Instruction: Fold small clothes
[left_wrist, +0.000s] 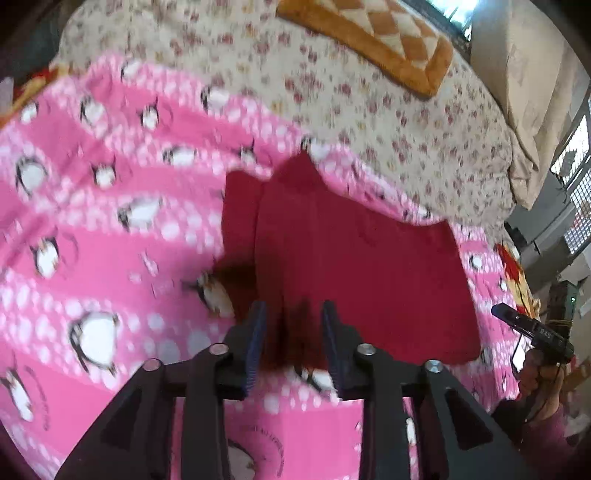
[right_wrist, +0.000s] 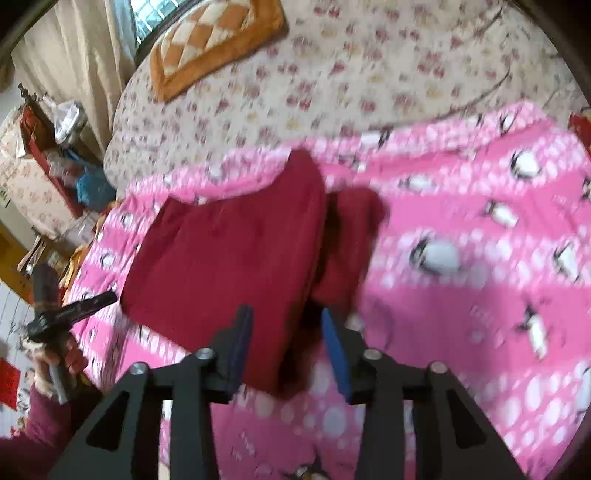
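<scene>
**Clerk:** Crimson knit, one item: small red garment (left_wrist: 354, 266), lying on the pink penguin-print blanket (left_wrist: 110, 229), which is spread over a floral bedsheet (left_wrist: 369, 122). Condition: partly folded. A broad panel lies flat; a narrower strip sticks out along one side, and both views show it.

**Checker:** Grippers?

**Clerk:** Two, hand-held. Left gripper (left_wrist: 293, 345): jaws parted, pads not pressing on anything, the near edge of the garment showing in the gap below them. Right gripper (right_wrist: 286, 349): jaws parted as well, its fingertips above the garment's near corner, nothing clamped. Both frames are blurred, so whether cloth brushes a pad cannot be told.

**Checker:** Other entries?

**Clerk:** Orange checked cushion (right_wrist: 218, 40) at the far end of the bed, well apart from the work. A hand in a dark red sleeve shows at the edge of each view, holding the other tool.

**Checker:** Step in hand?

**Clerk:** By my reading, a fold is laid and released, and both tools are clear of the cloth. Task not finished: the side strip is unfolded.

**Checker:** Next move?

**Clerk:** Probably pinching that strip's outer edge at two points and carrying it over the main panel, keeping the layers square so the lower fold does not drag open.
</scene>
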